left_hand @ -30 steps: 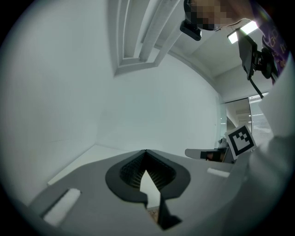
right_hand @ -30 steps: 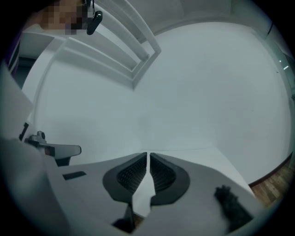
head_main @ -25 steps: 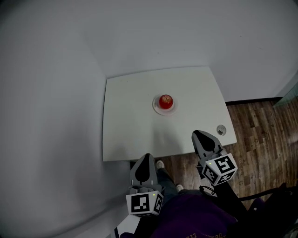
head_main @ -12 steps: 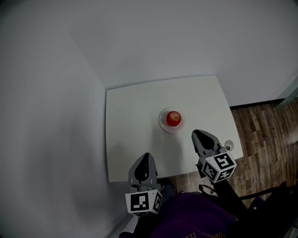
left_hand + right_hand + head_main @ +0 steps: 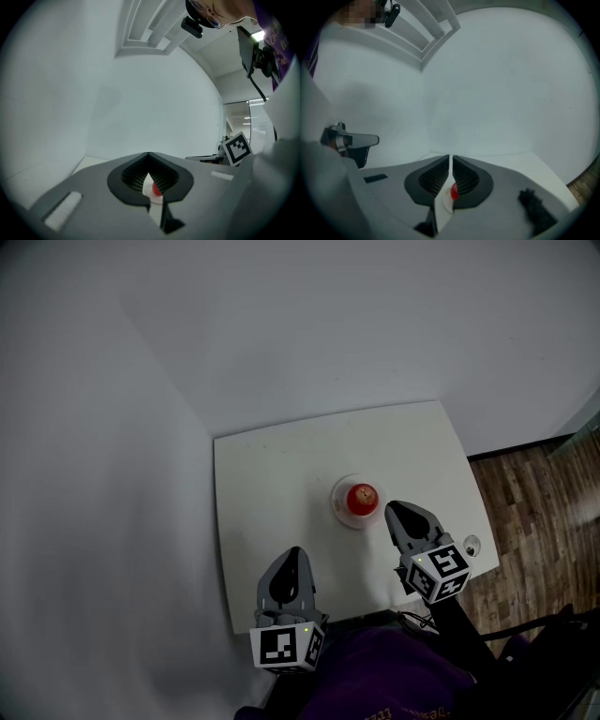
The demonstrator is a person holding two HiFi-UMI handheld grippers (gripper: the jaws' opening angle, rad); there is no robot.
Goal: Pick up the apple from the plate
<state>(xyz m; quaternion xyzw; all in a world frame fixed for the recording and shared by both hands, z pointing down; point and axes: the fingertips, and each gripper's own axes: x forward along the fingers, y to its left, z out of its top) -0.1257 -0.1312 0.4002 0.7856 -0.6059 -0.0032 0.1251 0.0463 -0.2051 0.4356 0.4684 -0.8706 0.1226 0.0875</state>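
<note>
the apple (image 5: 362, 496) sits on its small plate (image 5: 337, 504), a little right of the middle of the white table (image 5: 272, 484) and nearer its near edge. our right gripper (image 5: 401, 514) hangs just beside the plate's near-right rim, jaws pressed together and holding nothing. our left gripper (image 5: 293, 554), likewise closed and empty, is over the near edge, well apart. both are aimed at the apple, so we judge the right must spread its jaws before reaching in.
</note>
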